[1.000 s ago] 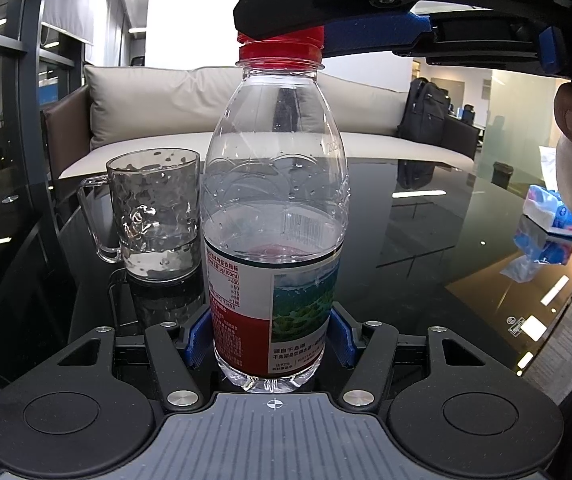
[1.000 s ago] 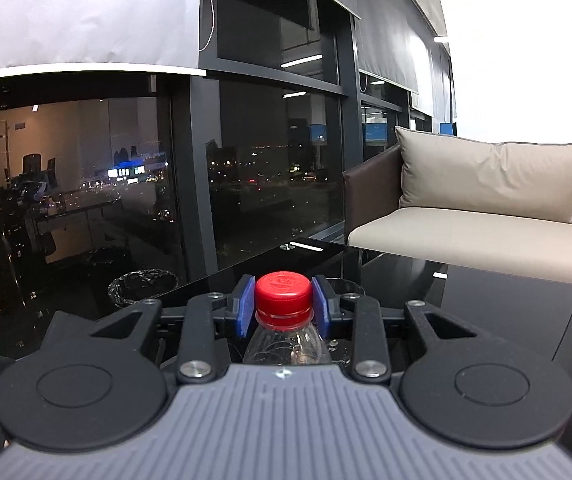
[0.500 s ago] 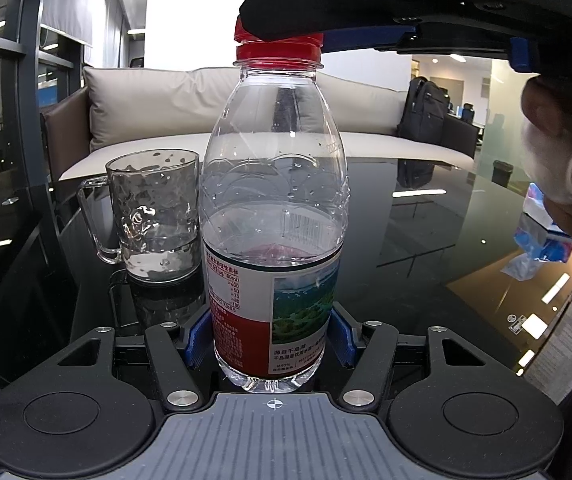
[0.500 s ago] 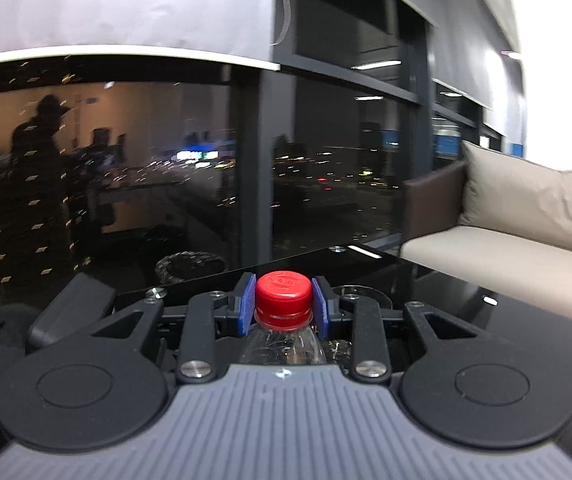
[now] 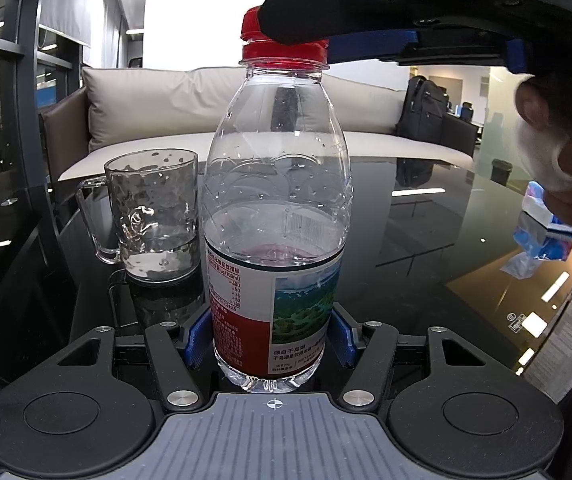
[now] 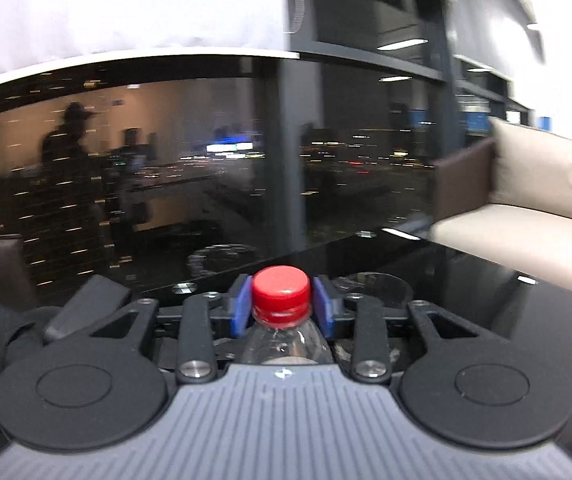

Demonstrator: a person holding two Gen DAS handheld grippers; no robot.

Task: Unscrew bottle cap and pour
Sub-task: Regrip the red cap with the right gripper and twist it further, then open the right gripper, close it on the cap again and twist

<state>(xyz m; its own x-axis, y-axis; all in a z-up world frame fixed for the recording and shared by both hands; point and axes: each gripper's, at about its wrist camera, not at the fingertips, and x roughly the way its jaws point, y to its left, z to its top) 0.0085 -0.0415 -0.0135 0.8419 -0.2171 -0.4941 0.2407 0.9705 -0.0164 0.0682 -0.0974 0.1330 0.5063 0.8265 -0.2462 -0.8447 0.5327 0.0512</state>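
Observation:
A clear plastic water bottle point(image 5: 278, 208), about half full with a red and white label, stands upright on the black glass table point(image 5: 426, 240). My left gripper point(image 5: 272, 338) is shut on the bottle's lower body. The red cap point(image 6: 281, 294) sits on the neck, tilted a little in the left wrist view point(image 5: 252, 28). My right gripper point(image 6: 282, 306) is shut on the cap from the side; it shows as a black arm across the top of the left wrist view. A clear glass mug point(image 5: 152, 216) stands left of and behind the bottle.
A beige sofa point(image 5: 214, 120) runs behind the table. A blue and white packet point(image 5: 542, 240) lies at the table's right. A black backpack point(image 5: 422, 116) leans on the sofa. Dark windows point(image 6: 206, 160) stand to the left.
My right gripper has turned round the cap, its view swinging left toward the windows. The cap now sits higher and tilted on the neck. The bottle and the left gripper have stayed put.

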